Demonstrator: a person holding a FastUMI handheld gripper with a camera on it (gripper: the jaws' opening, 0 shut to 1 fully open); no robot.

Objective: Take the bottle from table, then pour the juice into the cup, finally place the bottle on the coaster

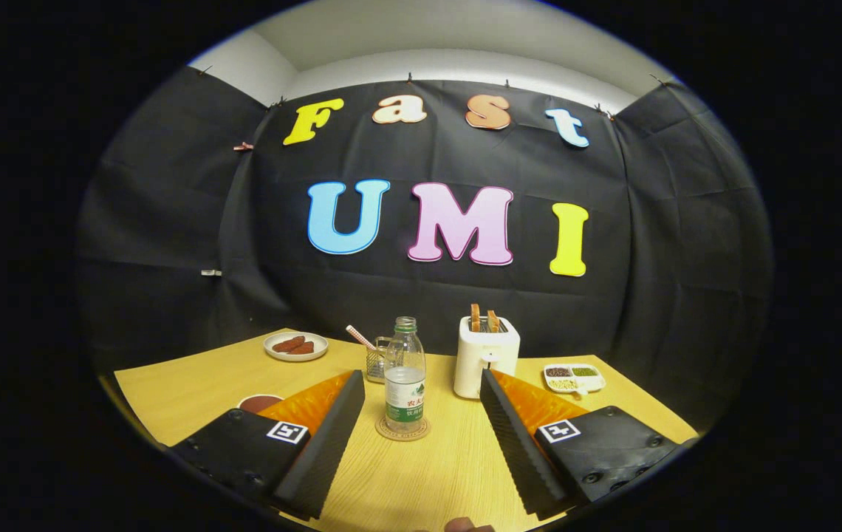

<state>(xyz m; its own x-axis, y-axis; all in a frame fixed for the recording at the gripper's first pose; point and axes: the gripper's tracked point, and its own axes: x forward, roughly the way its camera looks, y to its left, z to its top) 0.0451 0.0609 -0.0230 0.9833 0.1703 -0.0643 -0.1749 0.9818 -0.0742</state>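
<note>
clear bottle upright on coaster, tongs apart

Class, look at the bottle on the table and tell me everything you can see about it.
The bottle is clear plastic, uncapped, with a ribbed body and a green and white label around its lower half. It looks nearly empty. It stands upright on a round coaster on the wooden table, in front of a glass mug and beside a white toaster. The gripper is open, its fingers either side of the bottle without touching it.

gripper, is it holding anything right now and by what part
Nothing is held. The gripper is open, and the bottle stands on its coaster on the table, between the fingertips but untouched.
</note>
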